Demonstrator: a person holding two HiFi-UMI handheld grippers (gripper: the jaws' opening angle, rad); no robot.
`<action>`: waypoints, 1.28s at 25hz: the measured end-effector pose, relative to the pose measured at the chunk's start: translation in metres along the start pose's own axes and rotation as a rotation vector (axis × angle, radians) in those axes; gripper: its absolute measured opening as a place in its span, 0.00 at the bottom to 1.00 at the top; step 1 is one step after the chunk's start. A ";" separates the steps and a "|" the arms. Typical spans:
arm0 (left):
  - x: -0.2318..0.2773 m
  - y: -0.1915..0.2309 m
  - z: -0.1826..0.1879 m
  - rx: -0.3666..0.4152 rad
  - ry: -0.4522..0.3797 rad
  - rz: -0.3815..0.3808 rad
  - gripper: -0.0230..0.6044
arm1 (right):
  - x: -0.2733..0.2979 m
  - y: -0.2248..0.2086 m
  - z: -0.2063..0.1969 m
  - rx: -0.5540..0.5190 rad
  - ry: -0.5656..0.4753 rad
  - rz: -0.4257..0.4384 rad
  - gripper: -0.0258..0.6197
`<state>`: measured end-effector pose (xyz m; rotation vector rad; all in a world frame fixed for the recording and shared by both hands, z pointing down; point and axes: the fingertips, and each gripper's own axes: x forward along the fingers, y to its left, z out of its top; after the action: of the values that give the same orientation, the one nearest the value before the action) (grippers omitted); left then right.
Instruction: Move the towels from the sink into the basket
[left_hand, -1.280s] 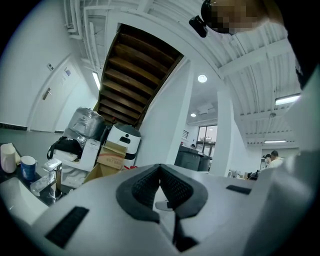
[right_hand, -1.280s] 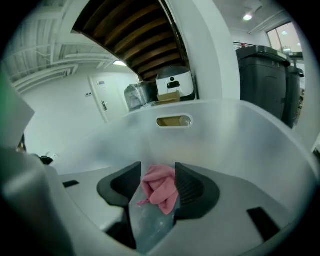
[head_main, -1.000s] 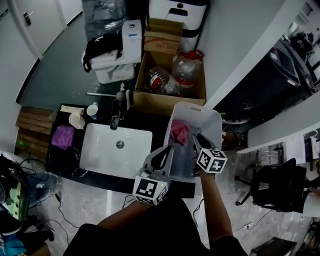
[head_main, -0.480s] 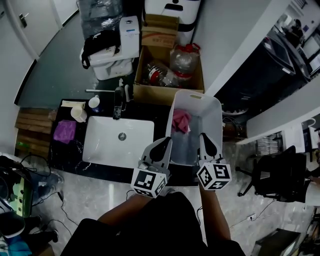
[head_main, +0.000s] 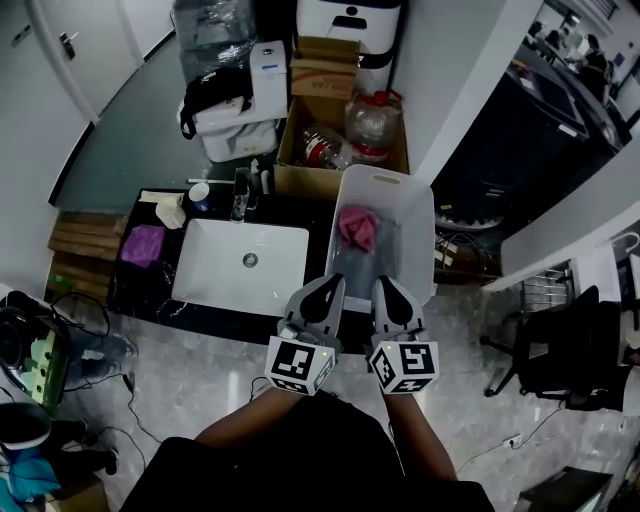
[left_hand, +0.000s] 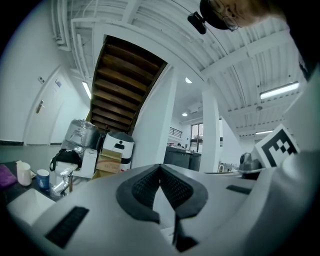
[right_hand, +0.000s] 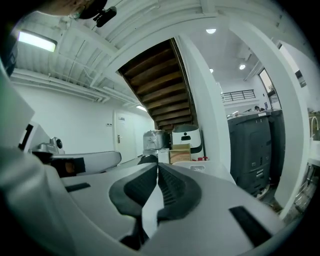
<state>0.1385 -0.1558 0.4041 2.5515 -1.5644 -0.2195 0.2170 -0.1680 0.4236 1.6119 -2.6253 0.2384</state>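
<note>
While one pink towel (head_main: 358, 227) lies inside the basket (head_main: 419, 215), left gripper (head_main: 329, 285) and right gripper (head_main: 386, 286) hang by its near end, both jaws pressed together.

I find the sink basin (head_main: 215, 285) open from above, faucet (head_main: 241, 193) and two cups (head_main: 173, 212) crowding its far edge, basket (head_main: 400, 265) mouth open with free floor nearer me than the pink towel (head_main: 358, 227), cardboard box (head_main: 292, 176) walling off the far side.

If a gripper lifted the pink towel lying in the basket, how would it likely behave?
The pink towel lies crumpled in the basket, so it is probably floppy and would hang from a pinch. It looks like thin cloth: likely light, and unlikely to roll or slip.
</note>
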 end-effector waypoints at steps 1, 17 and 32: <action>-0.005 -0.007 -0.003 0.005 0.008 0.006 0.05 | -0.009 0.001 -0.001 0.000 -0.002 0.002 0.08; -0.077 -0.107 -0.026 0.145 0.042 0.083 0.05 | -0.119 0.016 -0.014 -0.081 -0.045 0.078 0.08; -0.130 -0.067 -0.021 0.137 0.000 0.258 0.05 | -0.114 0.106 -0.039 -0.123 -0.014 0.296 0.08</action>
<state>0.1428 -0.0083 0.4183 2.4090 -1.9483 -0.0852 0.1731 -0.0144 0.4368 1.1909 -2.8196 0.0745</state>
